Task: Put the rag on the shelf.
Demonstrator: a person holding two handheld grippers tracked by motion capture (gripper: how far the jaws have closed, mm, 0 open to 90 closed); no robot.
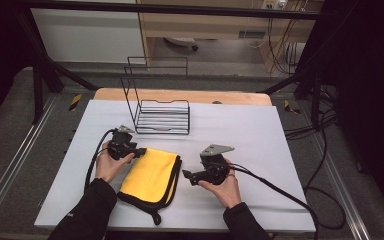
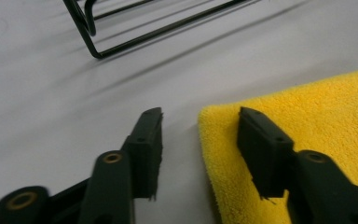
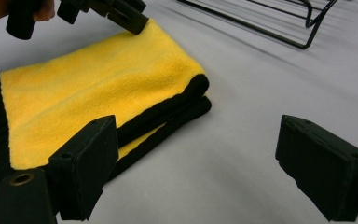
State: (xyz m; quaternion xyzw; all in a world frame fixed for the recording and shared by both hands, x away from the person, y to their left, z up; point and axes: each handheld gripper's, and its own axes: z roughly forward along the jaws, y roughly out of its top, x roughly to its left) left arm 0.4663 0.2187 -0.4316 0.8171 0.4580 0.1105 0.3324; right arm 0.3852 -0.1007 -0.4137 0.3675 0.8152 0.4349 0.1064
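fluffy yellow cloth (image 3: 98, 84), black wire rack (image 1: 162, 117)

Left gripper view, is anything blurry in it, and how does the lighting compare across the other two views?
Left gripper view: the jaws near the lens are soft, the yellow cloth nap reads clearly, and the wire rack casts faint streak shadows. Right gripper view: even light, no glare, its own jaws slightly soft. High view: the white table is bright while the surroundings fall to near black.
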